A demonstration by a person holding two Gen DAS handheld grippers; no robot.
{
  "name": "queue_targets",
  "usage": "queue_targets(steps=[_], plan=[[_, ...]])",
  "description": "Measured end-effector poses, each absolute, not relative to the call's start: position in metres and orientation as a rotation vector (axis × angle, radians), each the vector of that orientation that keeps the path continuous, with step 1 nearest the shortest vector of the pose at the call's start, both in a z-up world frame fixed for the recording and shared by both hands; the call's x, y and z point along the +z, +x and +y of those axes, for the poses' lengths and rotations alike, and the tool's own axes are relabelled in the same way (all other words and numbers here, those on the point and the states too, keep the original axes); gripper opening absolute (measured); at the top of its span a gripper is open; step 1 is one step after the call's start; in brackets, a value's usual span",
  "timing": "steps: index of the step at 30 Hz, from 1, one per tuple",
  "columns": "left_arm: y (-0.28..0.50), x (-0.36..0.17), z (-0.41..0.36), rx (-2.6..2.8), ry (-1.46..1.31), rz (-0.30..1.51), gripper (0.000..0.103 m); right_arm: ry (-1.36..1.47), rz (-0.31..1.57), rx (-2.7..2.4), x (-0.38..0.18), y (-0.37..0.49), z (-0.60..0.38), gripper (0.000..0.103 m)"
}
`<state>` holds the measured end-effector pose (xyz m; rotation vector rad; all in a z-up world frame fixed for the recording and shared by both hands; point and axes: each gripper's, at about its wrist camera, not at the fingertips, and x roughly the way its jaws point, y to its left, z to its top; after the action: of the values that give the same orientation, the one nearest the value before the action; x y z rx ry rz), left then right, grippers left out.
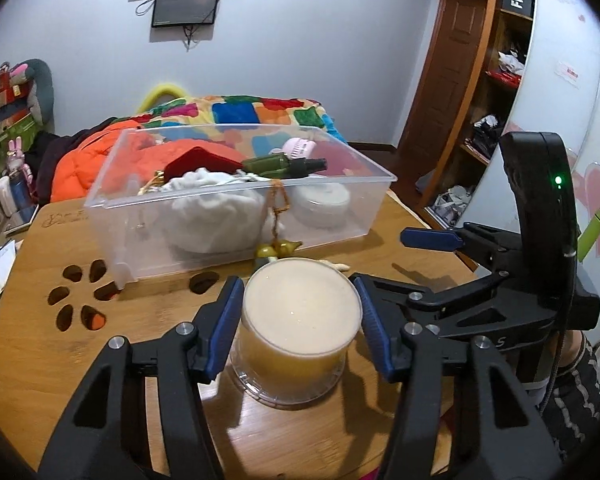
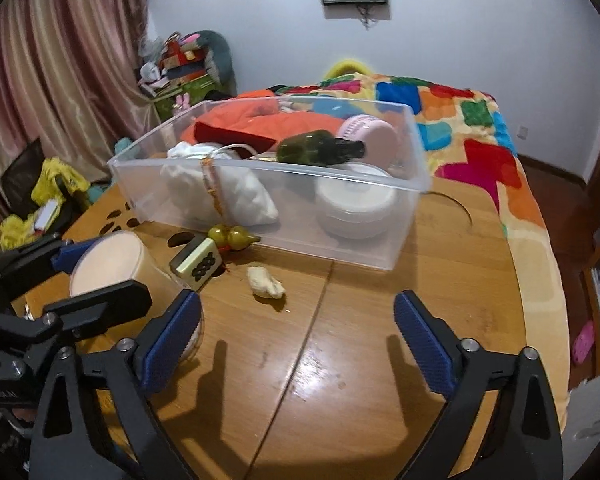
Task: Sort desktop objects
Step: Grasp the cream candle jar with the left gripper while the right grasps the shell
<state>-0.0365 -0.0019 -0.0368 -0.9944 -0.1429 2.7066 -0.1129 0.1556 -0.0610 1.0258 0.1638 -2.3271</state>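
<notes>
A bedroom with a patchwork quilt and a wall-mounted screen is seen behind a round wooden table [image 2: 380, 360], on which a clear plastic bin [image 1: 340, 216], already part-filled, occupies the upper centre of both frames. In the left wrist view, a round jar with a cream lid [image 1: 300, 312] is framed at lower centre between the blue pads of the left gripper [image 1: 298, 328]; the jaws are drawn in close on both sides of the lid, though firm contact cannot be confirmed. The jar stands upright, its axis vertical, so no end points anywhere; the bin lies directly beyond it, towards the top of the frame. The left hand is judged plainly nearer the jar. In the right wrist view, the right gripper [image 2: 298, 340] is spread wide over bare wood at lower centre, nothing between its pads. Above and left of it lie a small pale figure [image 2: 266, 282], a mahjong tile [image 2: 198, 264] and a gourd charm [image 2: 234, 237] whose cord hangs over the bin's wall.
</notes>
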Motion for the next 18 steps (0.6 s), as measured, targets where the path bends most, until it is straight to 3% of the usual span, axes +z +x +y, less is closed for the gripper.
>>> queue_targets(steps=[3, 7, 9, 13, 18], plan=[[-0.034, -0.037, -0.009, 2.732, -0.993, -0.135, 0.056, 1.024, 0.204, -2.297, -0.062, -0.114, 0.144, 0.074], [-0.03, -0.037, -0.022, 2.762, -0.989, -0.145, 0.056, 1.035, 0.229, -2.275, -0.067, -0.118, 0.134, 0.069], [-0.029, -0.037, -0.028, 2.775, -0.988, -0.152, 0.056, 1.045, 0.23, -2.253, -0.069, -0.12, 0.131, 0.06], [-0.031, -0.04, -0.036, 2.761, -1.01, -0.212, 0.058, 1.052, 0.259, -2.235, -0.074, -0.124, 0.124, 0.059], [-0.037, -0.05, -0.032, 2.762, -1.074, -0.193, 0.06, 1.07, 0.291, -2.214, -0.08, -0.127, 0.12, 0.044]])
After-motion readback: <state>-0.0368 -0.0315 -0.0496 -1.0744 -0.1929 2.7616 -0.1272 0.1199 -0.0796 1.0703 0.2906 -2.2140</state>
